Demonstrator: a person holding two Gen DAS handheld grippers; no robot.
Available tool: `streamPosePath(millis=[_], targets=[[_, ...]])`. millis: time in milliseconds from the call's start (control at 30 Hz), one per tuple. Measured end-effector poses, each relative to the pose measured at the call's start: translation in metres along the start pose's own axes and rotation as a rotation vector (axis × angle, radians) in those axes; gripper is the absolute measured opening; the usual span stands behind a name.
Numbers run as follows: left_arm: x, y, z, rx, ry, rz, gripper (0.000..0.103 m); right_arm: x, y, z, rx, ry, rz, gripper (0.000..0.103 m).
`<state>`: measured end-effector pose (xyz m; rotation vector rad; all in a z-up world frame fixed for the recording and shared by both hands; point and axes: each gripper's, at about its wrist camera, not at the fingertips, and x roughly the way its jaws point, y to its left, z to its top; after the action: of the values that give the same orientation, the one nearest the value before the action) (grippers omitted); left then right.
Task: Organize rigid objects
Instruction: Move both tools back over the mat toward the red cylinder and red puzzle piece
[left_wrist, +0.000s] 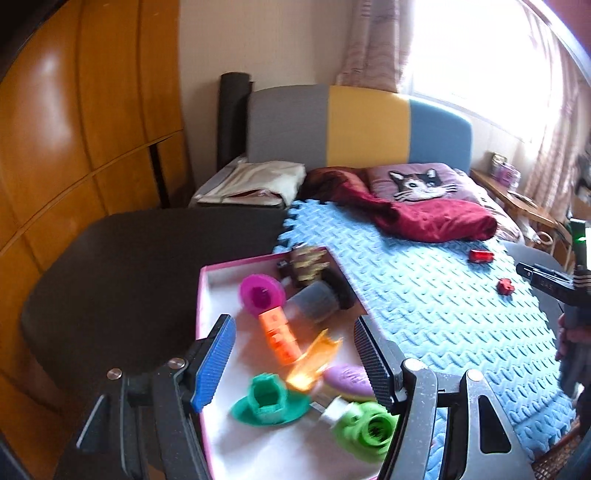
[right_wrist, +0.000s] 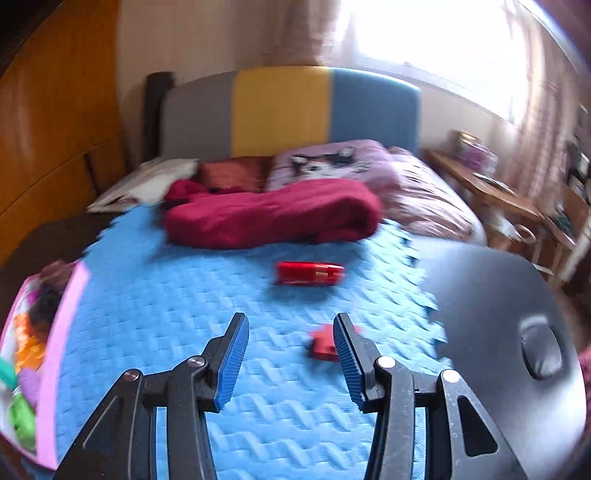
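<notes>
Both wrist views share blue mat (left_wrist: 436, 295)

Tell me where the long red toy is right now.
The long red toy lies on the blue foam mat, right wrist view centre, between the crimson blanket and a small red piece.

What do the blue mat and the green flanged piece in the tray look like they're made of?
Blue mat: likely soft foam, matte, with an embossed wavy pattern and jigsaw-cut edges. Green flanged piece: probably hard plastic, slightly glossy and uniformly coloured; blur hides finer texture.
</notes>
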<state>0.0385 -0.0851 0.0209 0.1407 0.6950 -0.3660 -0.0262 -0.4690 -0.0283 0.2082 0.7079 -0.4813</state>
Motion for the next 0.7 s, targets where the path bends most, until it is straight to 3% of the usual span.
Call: streamPosePath(millis=[133,267,500,700], targets=[[0.012,-0.024,0.012,0.028,0.020,-0.051,0.067,0.012,-0.049,-0.001,0.220,0.062,-0.079,0.048],[0.025,-0.055,0.021,0.063,0.041,-0.104,0.067,0.016,-0.071,-0.002,0.321,0.089,-0.077,0.048],[0.063,-0.113,0.040,0.123,0.119,-0.193,0.068,0.014,-0.077,-0.003,0.379,0.097,-0.063,0.048],[0.104,-0.167,0.063,0.120,0.202,-0.298,0.085,0.009,-0.086,-0.002,0.442,0.089,-0.043,0.048]])
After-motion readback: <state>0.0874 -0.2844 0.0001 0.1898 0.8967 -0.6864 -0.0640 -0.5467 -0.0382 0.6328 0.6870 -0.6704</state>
